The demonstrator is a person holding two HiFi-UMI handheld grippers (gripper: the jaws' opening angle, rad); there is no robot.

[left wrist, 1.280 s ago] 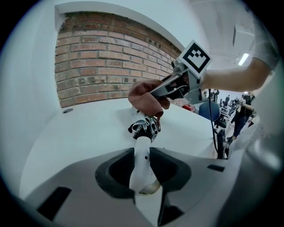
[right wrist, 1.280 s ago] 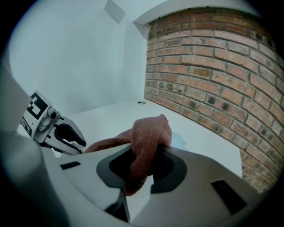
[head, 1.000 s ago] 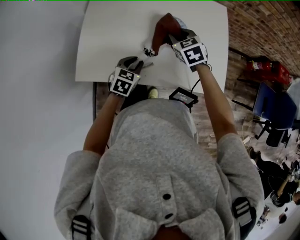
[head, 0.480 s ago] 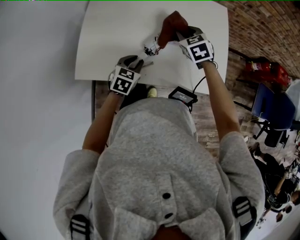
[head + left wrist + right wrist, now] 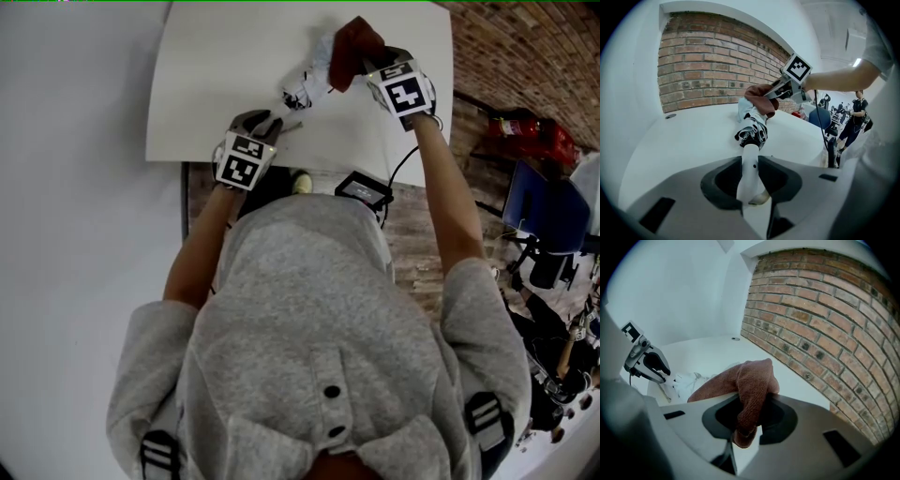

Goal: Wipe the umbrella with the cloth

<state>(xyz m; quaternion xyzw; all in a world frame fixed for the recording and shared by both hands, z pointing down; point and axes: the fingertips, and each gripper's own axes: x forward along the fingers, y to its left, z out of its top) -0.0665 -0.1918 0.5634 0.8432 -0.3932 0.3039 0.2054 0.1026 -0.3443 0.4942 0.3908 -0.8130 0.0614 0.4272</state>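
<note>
Draping folded, seemingly patterned umbrella (image 5: 305,84); bunched brown cloth (image 5: 352,45).

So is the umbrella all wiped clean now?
Not yet. Picking up looks done: the left tongs are shut on the umbrella by its white handle, and the right tongs are shut on the brown cloth. In hand: the cloth is pressed against the folded canopy, so wiping is going on. Left: probably rubbing the rest of the canopy; I can't tell how much is clean.

The cloth (image 5: 354,42) is rust-brown; at its 8 o'clock, the umbrella (image 5: 305,82) shows pale fabric with black-and-white patterning; the table (image 5: 216,94) is white.
</note>
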